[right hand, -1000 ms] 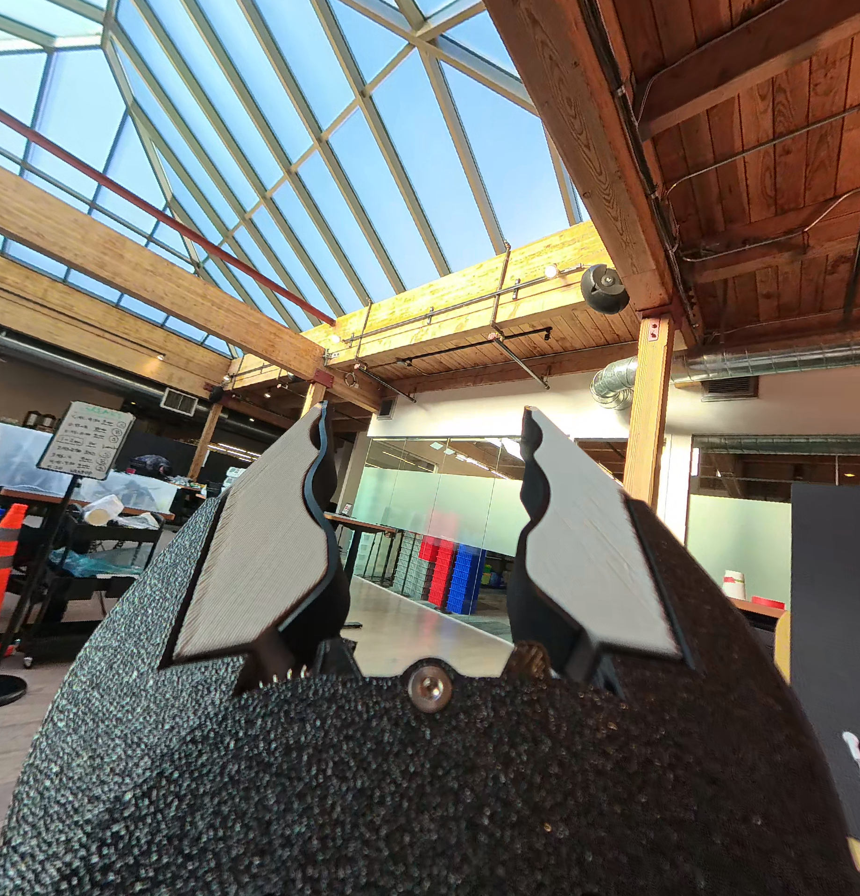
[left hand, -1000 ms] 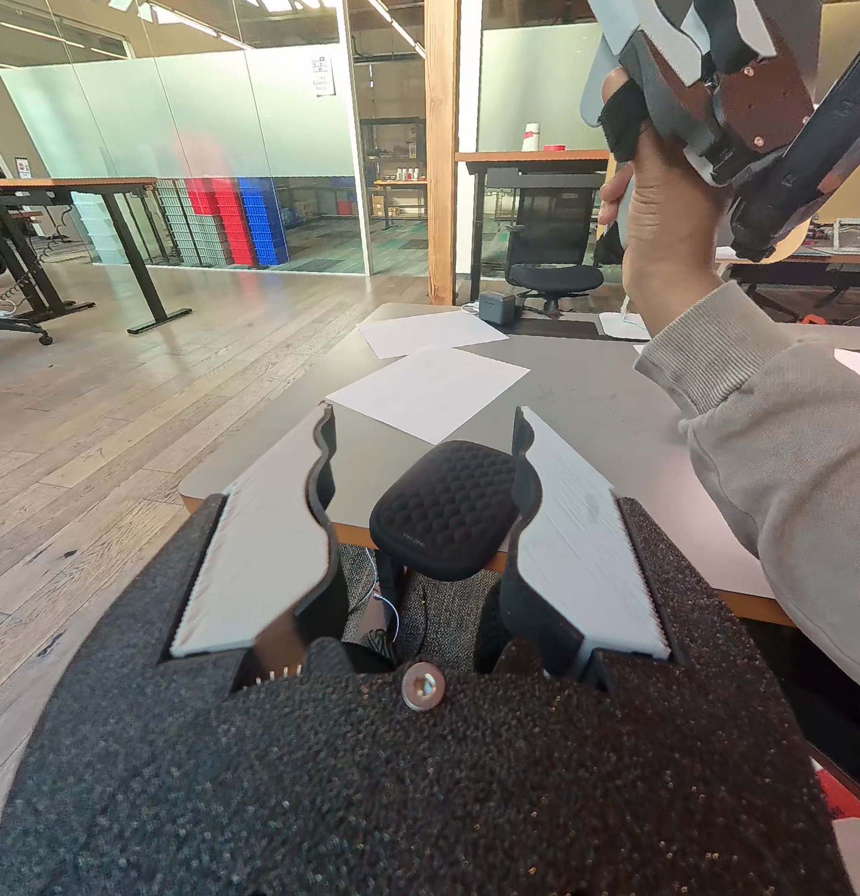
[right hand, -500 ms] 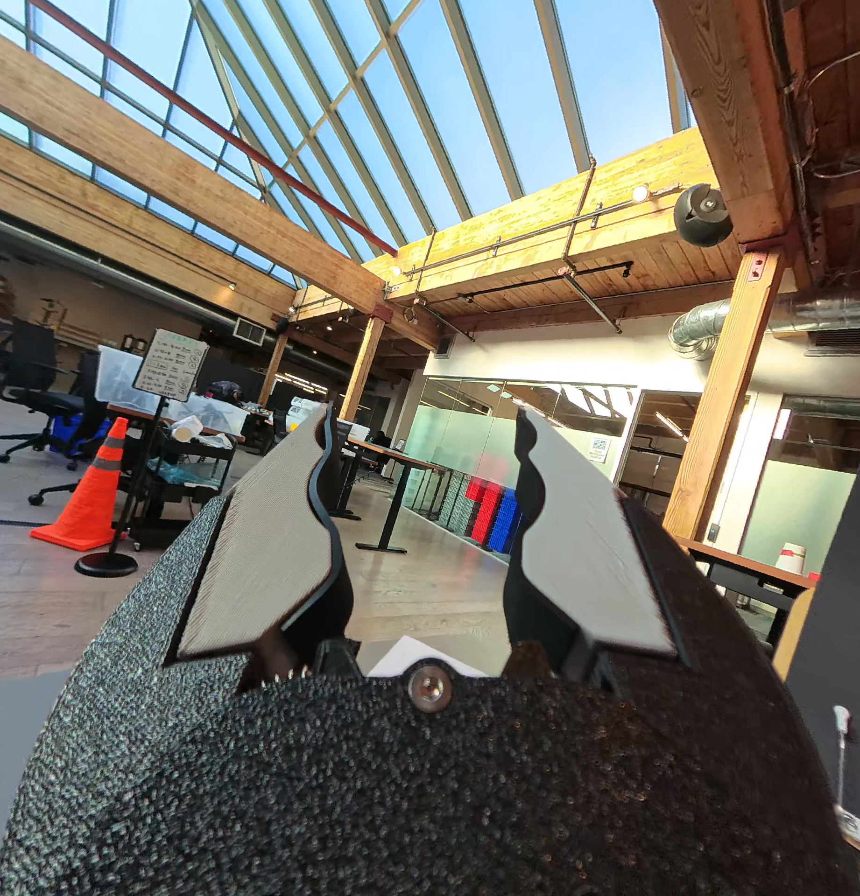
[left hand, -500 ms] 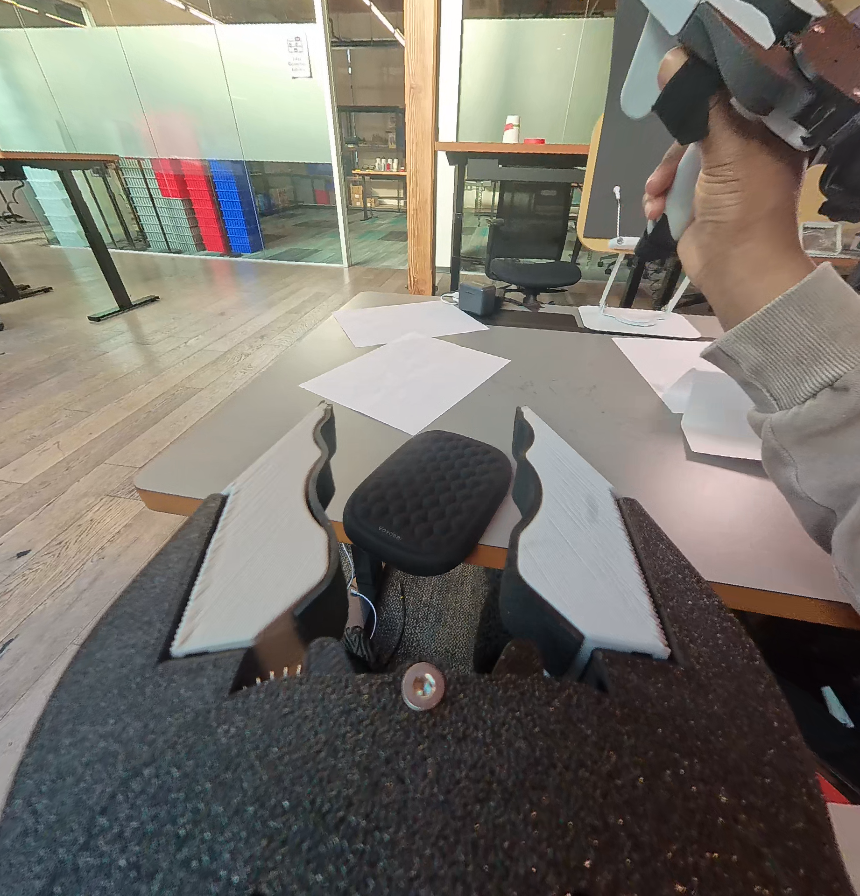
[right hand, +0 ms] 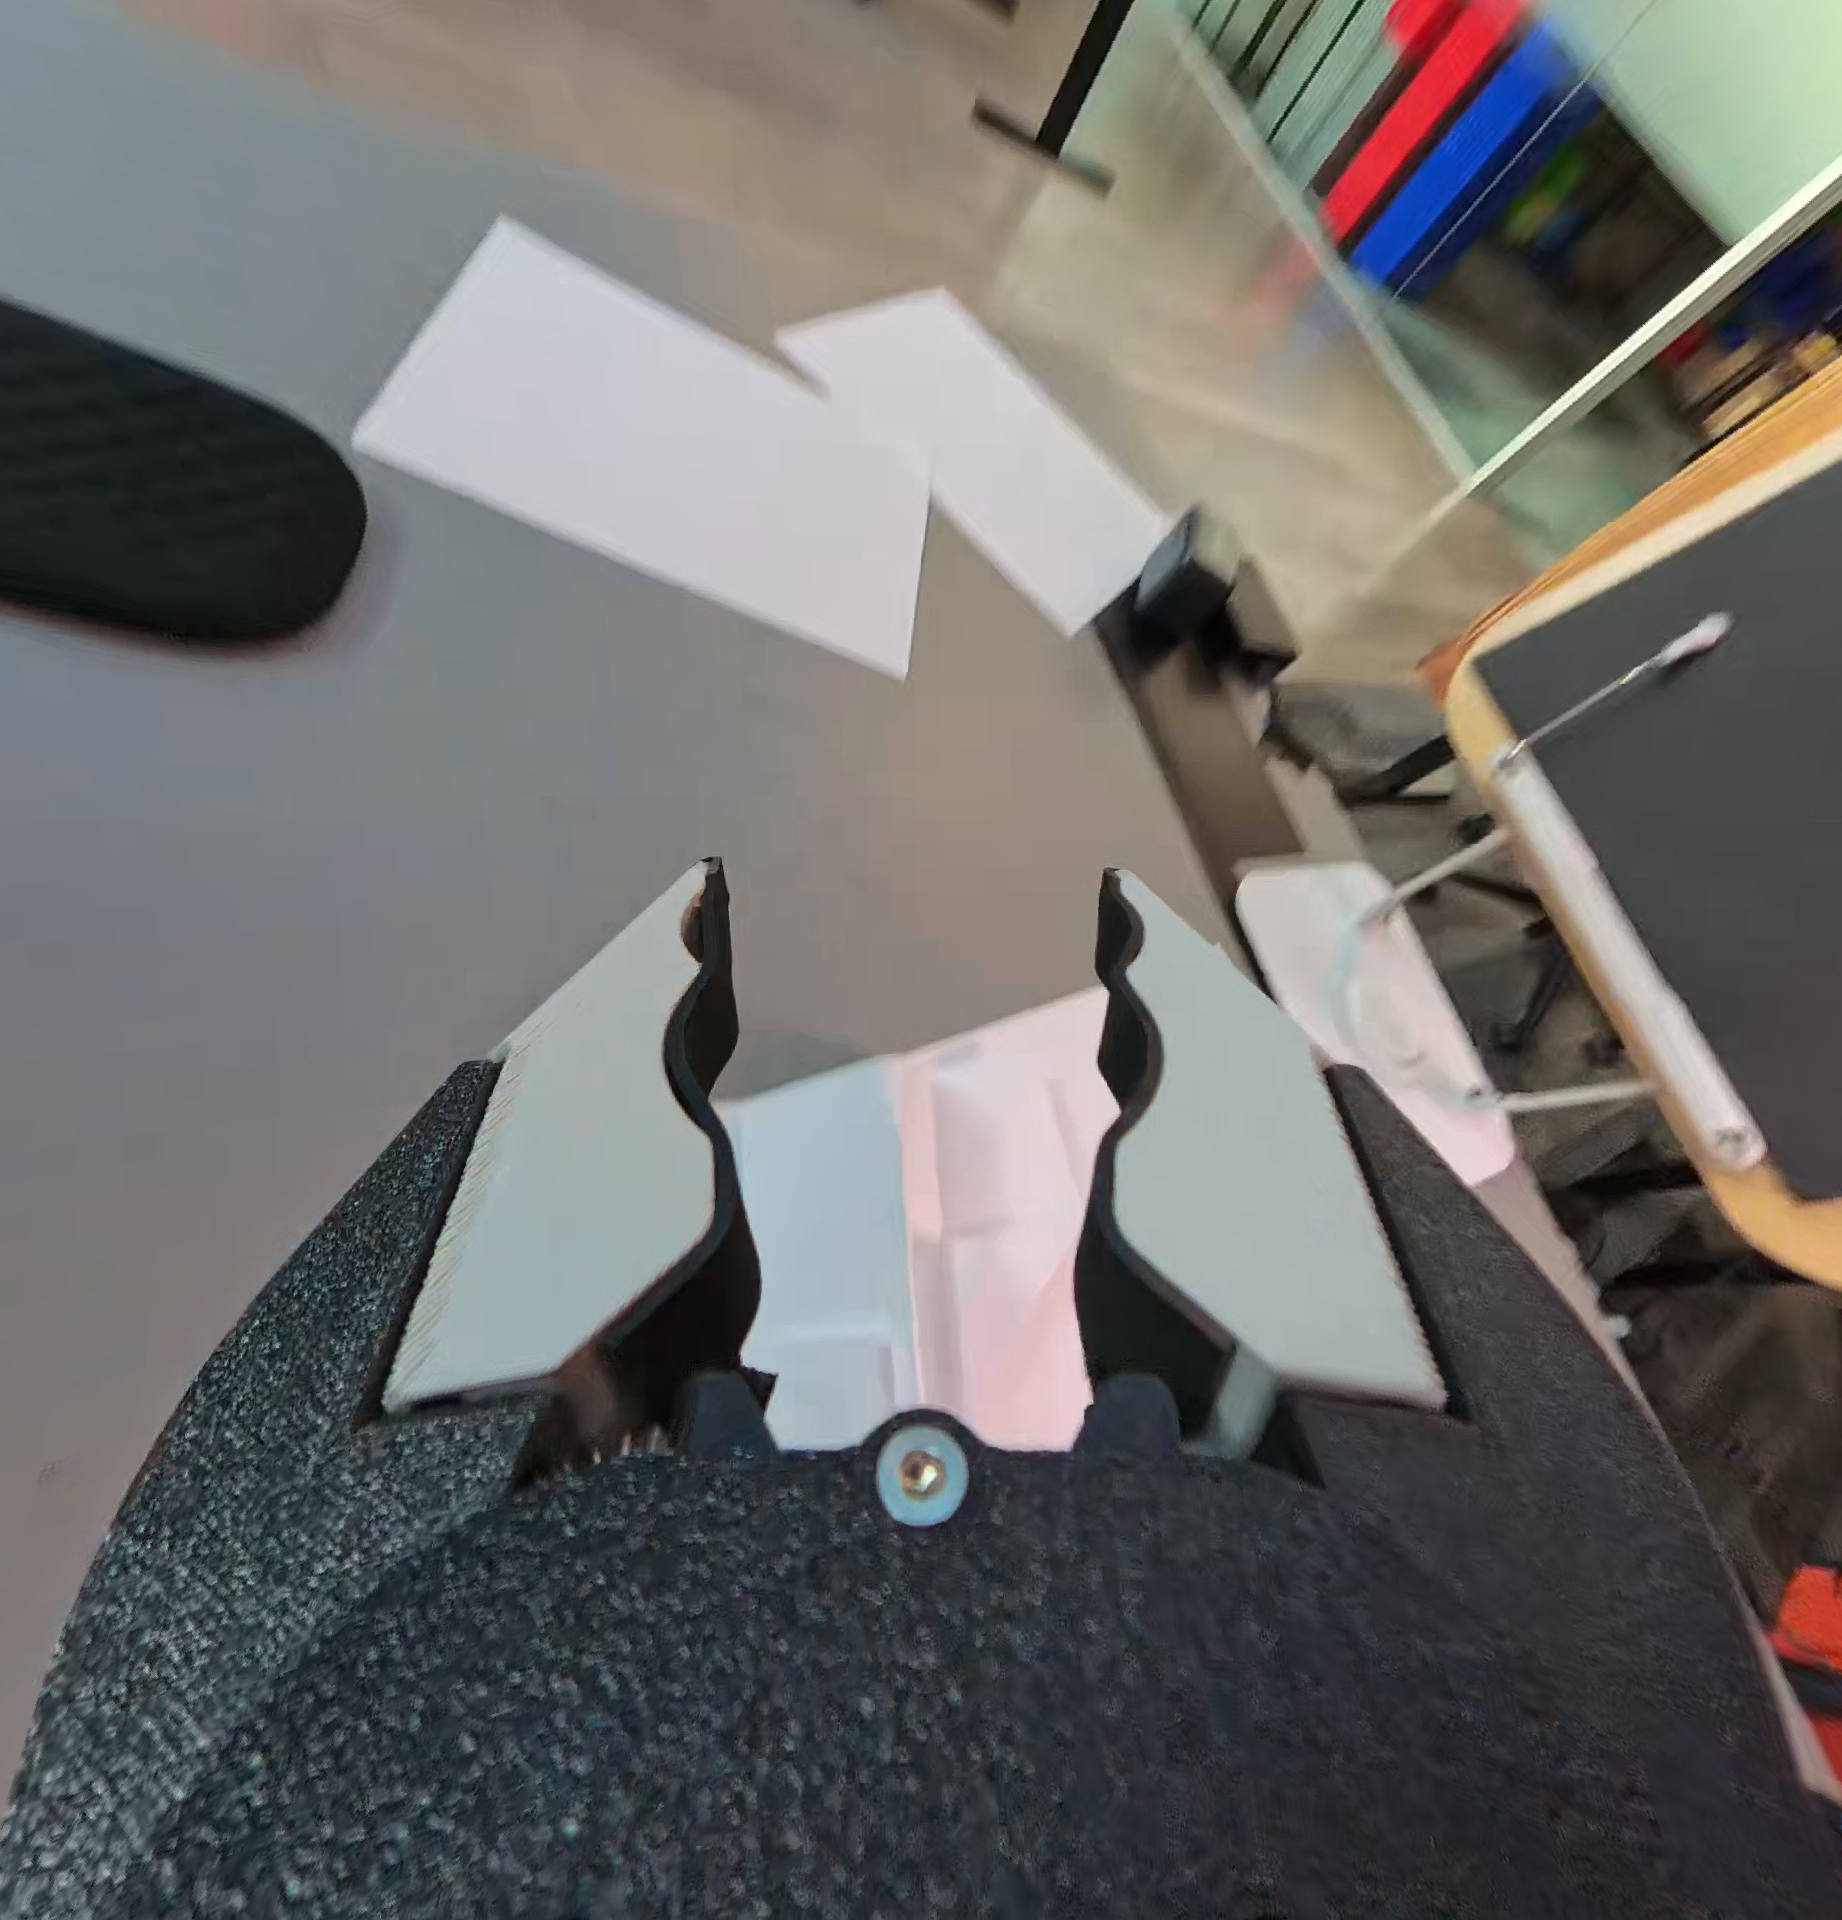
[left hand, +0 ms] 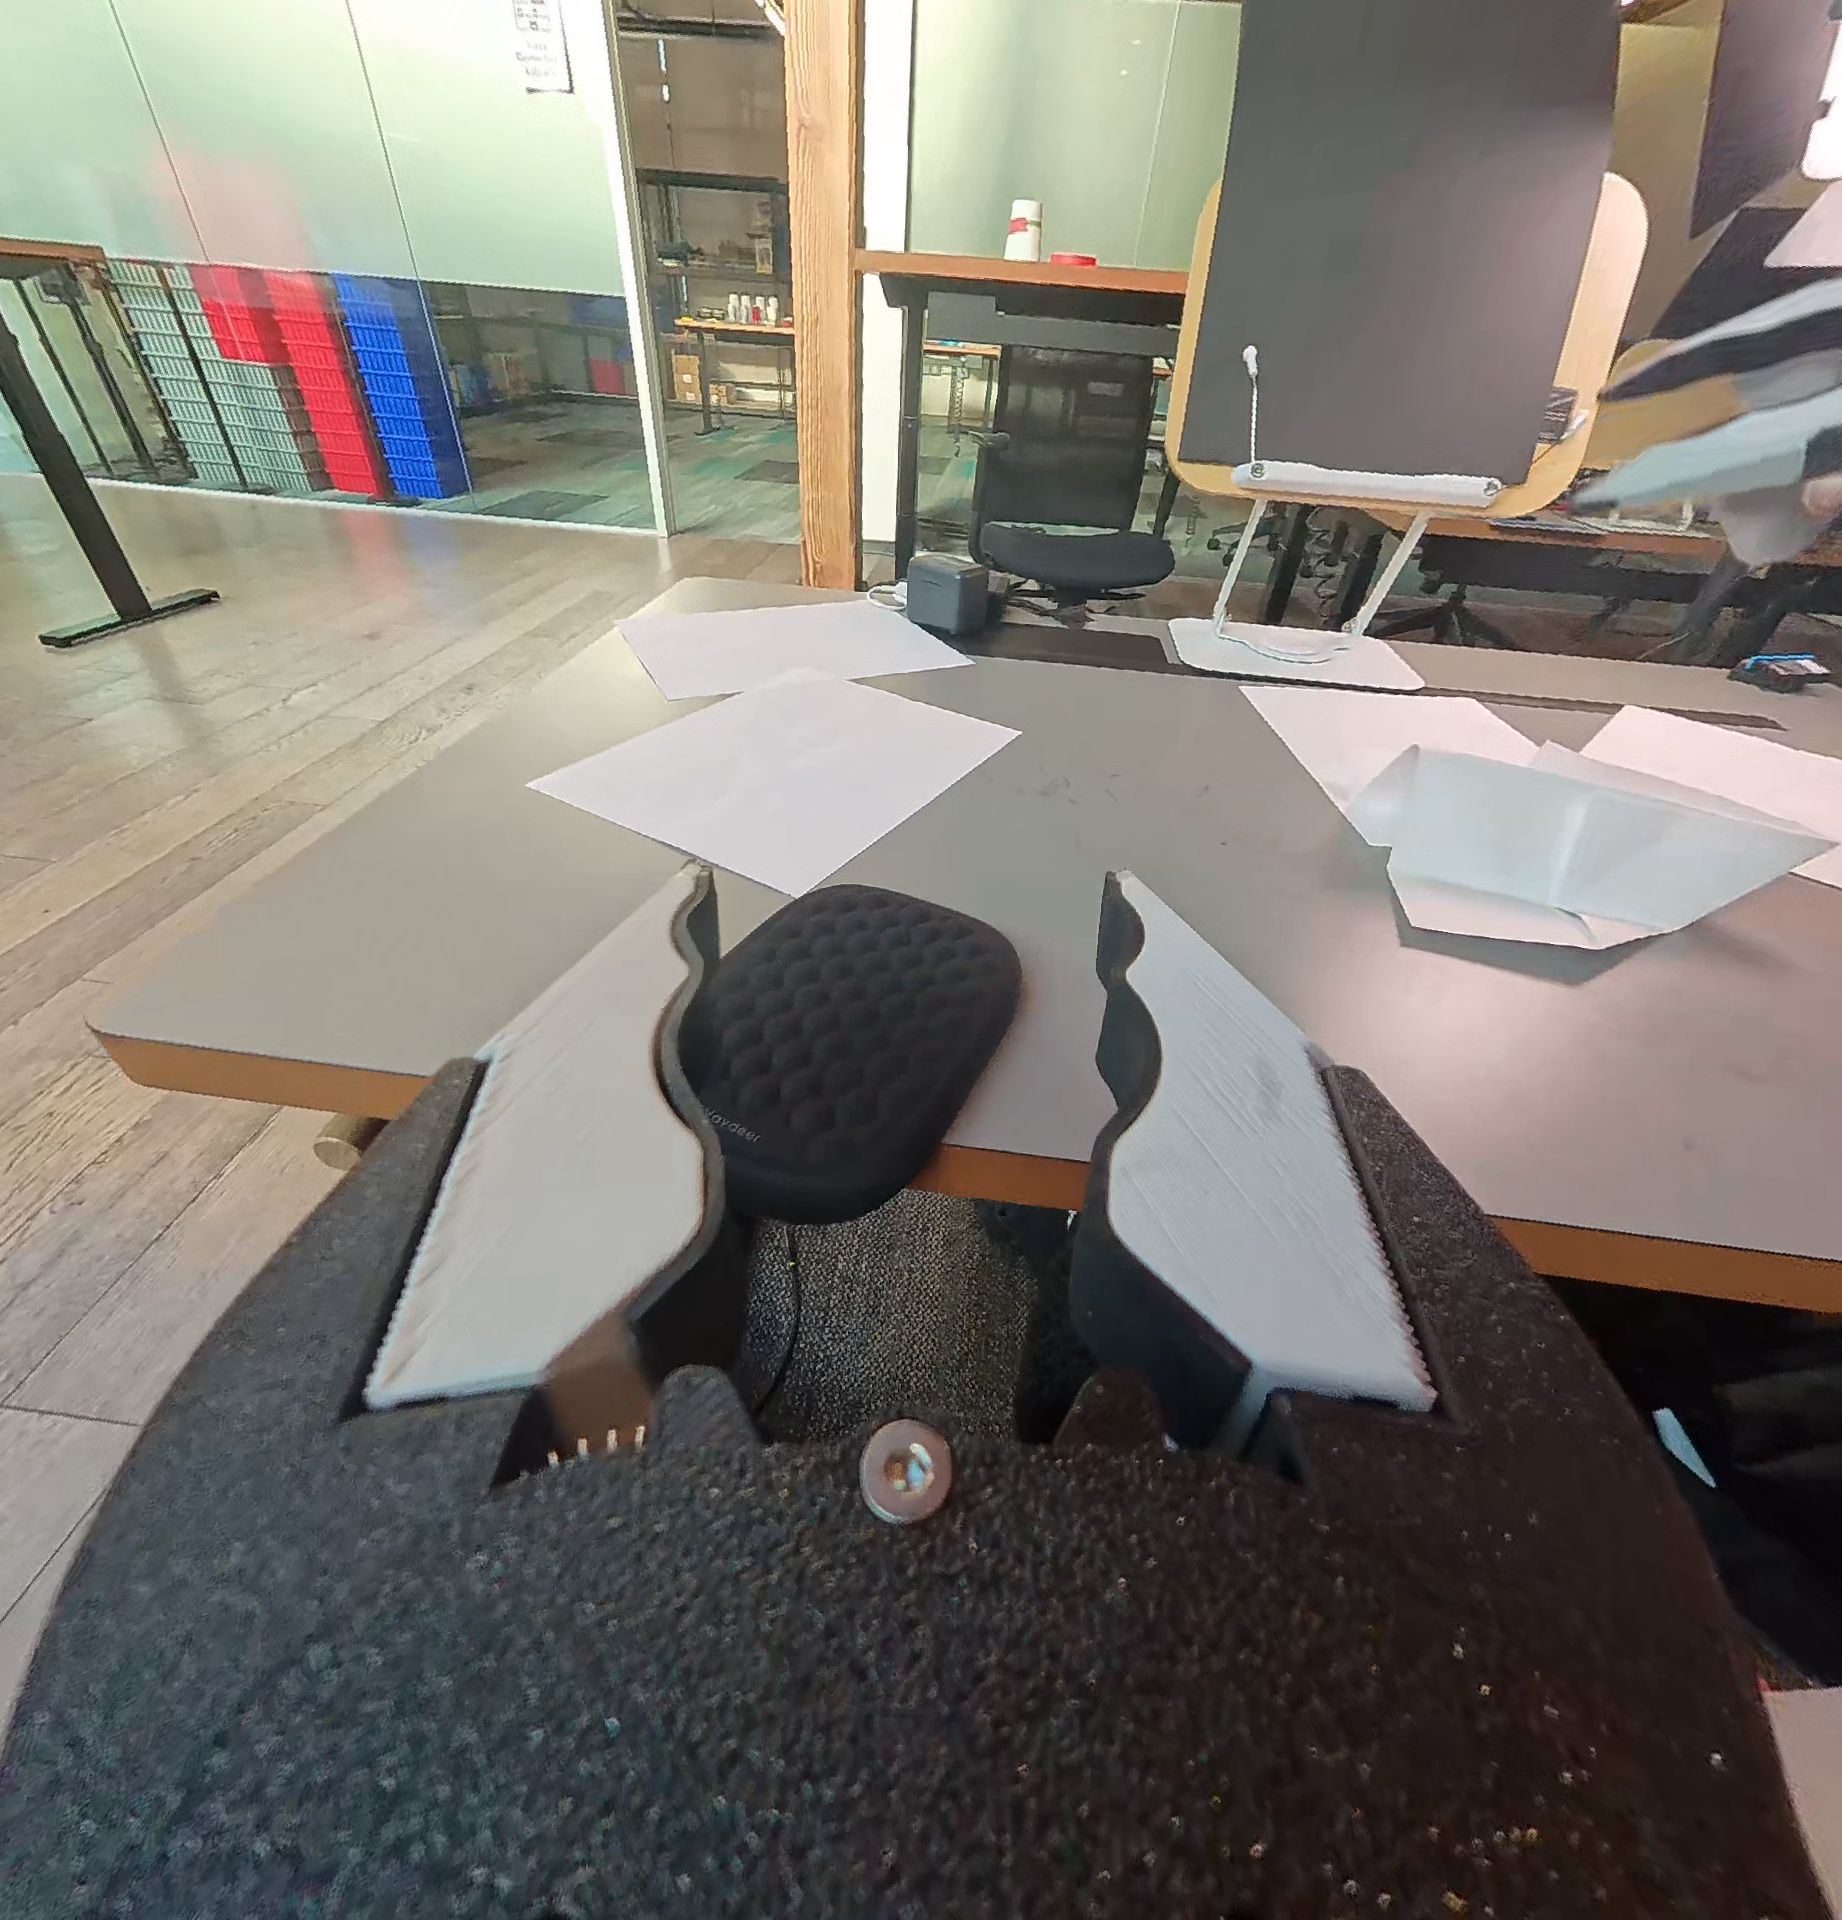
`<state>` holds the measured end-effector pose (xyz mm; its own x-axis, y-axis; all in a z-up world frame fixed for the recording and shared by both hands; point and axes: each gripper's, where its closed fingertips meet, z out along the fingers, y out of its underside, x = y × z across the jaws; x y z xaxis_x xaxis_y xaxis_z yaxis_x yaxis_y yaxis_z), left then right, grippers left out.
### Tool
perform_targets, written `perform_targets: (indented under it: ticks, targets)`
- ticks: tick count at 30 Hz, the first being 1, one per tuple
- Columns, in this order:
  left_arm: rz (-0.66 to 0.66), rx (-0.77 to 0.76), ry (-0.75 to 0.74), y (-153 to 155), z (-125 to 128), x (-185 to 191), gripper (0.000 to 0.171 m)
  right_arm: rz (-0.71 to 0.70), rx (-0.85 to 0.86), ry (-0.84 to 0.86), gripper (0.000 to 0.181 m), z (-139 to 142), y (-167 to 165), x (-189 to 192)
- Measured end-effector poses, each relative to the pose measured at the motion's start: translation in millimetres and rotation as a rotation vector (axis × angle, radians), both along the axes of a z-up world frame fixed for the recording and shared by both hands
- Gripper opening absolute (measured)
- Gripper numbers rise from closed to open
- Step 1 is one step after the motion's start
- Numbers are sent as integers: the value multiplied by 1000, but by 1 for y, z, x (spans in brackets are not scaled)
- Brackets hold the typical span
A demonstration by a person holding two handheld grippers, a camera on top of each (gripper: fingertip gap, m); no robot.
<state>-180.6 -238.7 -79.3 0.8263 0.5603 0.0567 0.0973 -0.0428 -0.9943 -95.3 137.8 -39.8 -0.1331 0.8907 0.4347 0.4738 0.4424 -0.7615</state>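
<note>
Both tools held over the grey desk, jaws parted and empty.

Your left tool hovers at the desk's near edge; the black padded rest lies between its fingers, beside the left one, contact unclear, with a flat white sheet just ahead. Your right tool points down at the desk, blurred; the folded white paper lies beneath it, two flat sheets ahead to its left.

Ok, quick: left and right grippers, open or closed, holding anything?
Left gripper: open, empty, near the black honeycomb-textured oval pad.
Right gripper: open, empty, above the creased white paper.
</note>
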Motion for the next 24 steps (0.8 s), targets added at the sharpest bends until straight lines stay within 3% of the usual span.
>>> perform_targets:
  ticks: [5, 9, 13, 19, 22, 24]
  targets:
    - [-18, -14, -5, 9, -2, 5, 73, -60, -51, -411, 73, -83, 52, 70]
    - [-38, -28, -3, 16, -4, 9, 73, -88, -88, -637, 77, -127, 75, 100]
    - [-66, -35, -5, 27, -6, 15, 73, -67, -117, -732, 77, -150, 76, 98]
    - [-157, -55, -18, 54, -15, 39, 73, -33, -130, -866, 60, -170, 65, 94]
    - [-195, -56, -30, 64, -17, 44, 73, -21, -132, -895, 29, -173, 60, 95]
    - [-209, -56, -31, 68, -17, 47, 73, -13, -135, -903, 19, -173, 56, 96]
